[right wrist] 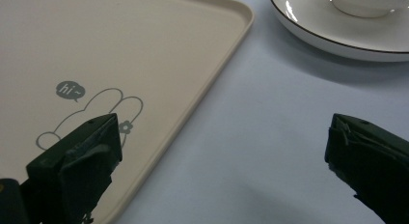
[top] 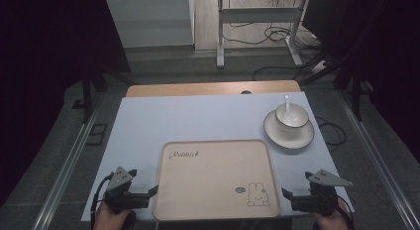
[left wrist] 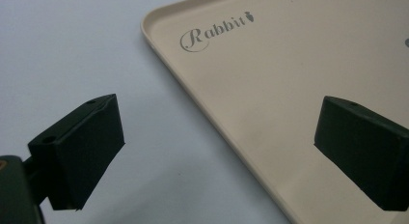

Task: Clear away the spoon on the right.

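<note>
Hovering low at the near edge of the table, the left gripper [top: 148, 192] and the right gripper [top: 288, 194] both stand with jaws spread wide and nothing between them. Each points inward at the beige tray [top: 216, 150] from its own side; in the left gripper view the tray's rim [left wrist: 202, 105] runs up between the two black jaws, and in the right gripper view the opposite rim [right wrist: 202, 101] does the same, with the little rabbit drawing [right wrist: 91, 115] just under one jaw.

Further out, toward the far right of the pale blue mat [top: 148, 126], a white cup [top: 291, 117] with a spoon [top: 287, 102] in it sits on a saucer [top: 288, 136] — near the tray's far corner but apart from it.

The tray looks like the thing about to be taken, one side in each gripper. Its rim is low and shallow, so a jaw coming in too high could skate over it — or close on nothing. If one side catches before the other, the tray may pivot and slide toward the saucer, and a knock there could tip the spoon out.
</note>
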A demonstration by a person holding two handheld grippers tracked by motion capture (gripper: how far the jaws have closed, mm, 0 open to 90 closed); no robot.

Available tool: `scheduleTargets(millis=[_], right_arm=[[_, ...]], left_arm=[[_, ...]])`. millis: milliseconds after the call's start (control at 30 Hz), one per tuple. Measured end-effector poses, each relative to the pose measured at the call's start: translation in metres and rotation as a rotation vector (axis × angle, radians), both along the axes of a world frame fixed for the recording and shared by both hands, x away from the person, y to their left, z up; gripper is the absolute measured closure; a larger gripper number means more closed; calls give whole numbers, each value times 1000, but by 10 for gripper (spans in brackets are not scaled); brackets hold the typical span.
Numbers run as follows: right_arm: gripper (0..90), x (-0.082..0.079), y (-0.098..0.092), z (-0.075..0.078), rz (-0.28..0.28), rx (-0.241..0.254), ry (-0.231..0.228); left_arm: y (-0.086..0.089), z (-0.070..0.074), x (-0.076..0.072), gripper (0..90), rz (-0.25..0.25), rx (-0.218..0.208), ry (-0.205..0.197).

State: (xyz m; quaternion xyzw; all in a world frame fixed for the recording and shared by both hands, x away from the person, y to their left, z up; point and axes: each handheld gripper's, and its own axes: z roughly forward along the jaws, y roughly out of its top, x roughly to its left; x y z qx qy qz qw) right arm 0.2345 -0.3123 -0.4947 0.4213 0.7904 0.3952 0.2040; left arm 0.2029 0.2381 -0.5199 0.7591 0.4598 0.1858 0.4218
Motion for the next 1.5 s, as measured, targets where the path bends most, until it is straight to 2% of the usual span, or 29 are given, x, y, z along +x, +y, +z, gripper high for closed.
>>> scheduleTargets(millis=[200, 367, 767, 967, 1167, 1267, 1333, 1500], right_arm=[[0, 1, 0, -1, -3, -6, 11], [0, 1, 2, -1, -1, -30, 17], [0, 2, 3, -2, -4, -37, 23], [0, 3, 3, -1, 8, -29, 28], [0, 4, 2, 2, -2, 0, 24], [0, 5, 2, 5, -4, 2, 12], [0, 7, 0, 9, -2, -2, -25], [0, 11, -1, 12, -8, -10, -36]], left_arm=[[-1, 0, 0, 32, -3, 8, -3], [-1, 0, 0, 32, -4, 10, -3], [-1, 0, 0, 32, -3, 12, -4], [-1, 0, 0, 32, -1, 12, -4], [-1, 0, -1, 32, 1, 15, -4], [-1, 0, -1, 32, 2, 15, -4], [-1, 0, -1, 32, 3, 14, -4], [-1, 0, 0, 32, 5, 13, -3]])
